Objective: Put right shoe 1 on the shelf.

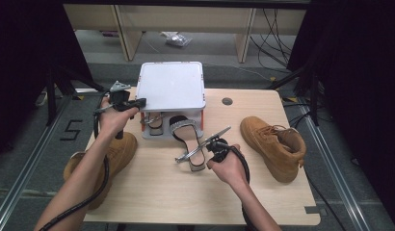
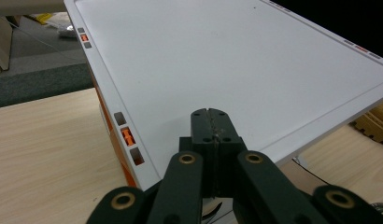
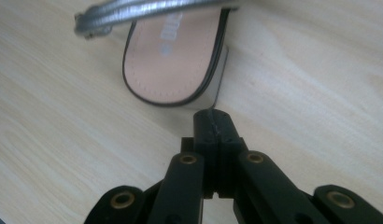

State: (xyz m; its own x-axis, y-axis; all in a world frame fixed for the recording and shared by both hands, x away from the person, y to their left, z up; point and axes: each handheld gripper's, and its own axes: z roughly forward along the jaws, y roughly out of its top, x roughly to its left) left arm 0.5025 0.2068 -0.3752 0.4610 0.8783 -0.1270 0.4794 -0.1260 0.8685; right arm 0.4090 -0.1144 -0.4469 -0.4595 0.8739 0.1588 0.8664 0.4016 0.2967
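Right claw (image 3: 213,122), jaws pressed together and empty, hovers just behind the heel of a silver-strapped sandal (image 3: 173,60) lying on the counter (image 1: 162,187). Left claw (image 2: 212,128), likewise closed on nothing, rests over the white lid of a low shoe rack (image 1: 171,86); beneath the lid stands a second sandal (image 1: 155,124). Tan boots (image 1: 275,144) flank the counter's sides.

We see even overhead light on the table (image 1: 162,192), dark surroundings, soft shadows. Sandal (image 3: 173,65) slightly blurred up close; white rack top (image 2: 236,70) bright, mild glare.
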